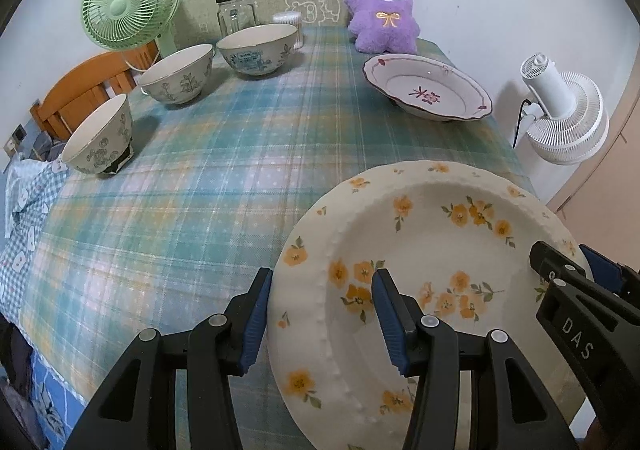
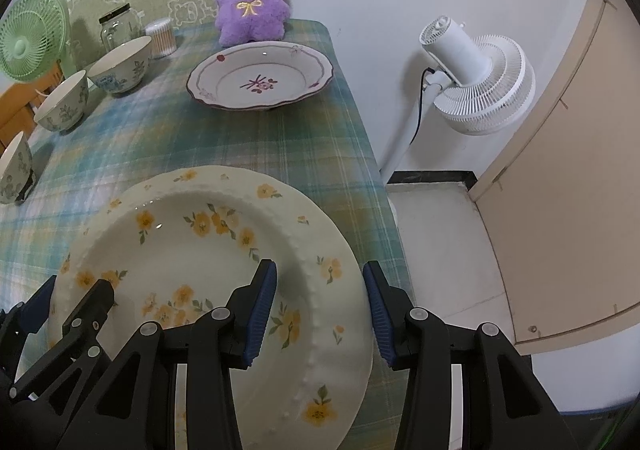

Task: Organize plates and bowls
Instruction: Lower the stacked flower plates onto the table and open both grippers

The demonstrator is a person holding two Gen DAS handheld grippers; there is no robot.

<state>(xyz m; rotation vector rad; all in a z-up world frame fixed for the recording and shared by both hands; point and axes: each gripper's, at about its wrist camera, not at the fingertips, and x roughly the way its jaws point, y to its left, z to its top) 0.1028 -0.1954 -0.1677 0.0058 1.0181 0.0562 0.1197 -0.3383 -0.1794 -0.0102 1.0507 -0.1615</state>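
both claws straddle opposite rims of the yellow-flower plate (image 1: 420, 250) at the tabletop's (image 1: 180, 210) near right corner: left claw (image 1: 324, 324) and right claw (image 2: 316, 314) gape, neither clenched yet. grasping step; next, pinch both rims and carry it to the red-trim plate (image 1: 428, 90) at the far right edge. bowls (image 1: 180, 74) line the left edge.

A lived-in home, likely a dining corner. The counter wears a green-and-blue plaid cloth (image 1: 200, 186). A fluffy purple plush toy (image 1: 382, 10) sits at its far edge by a clear glass jar with a black lid (image 1: 235, 12). A mint-green plastic fan (image 1: 130, 2) stands far left above an orange wooden chair (image 1: 86, 88); a white pedestal fan (image 2: 472, 78) stands right.
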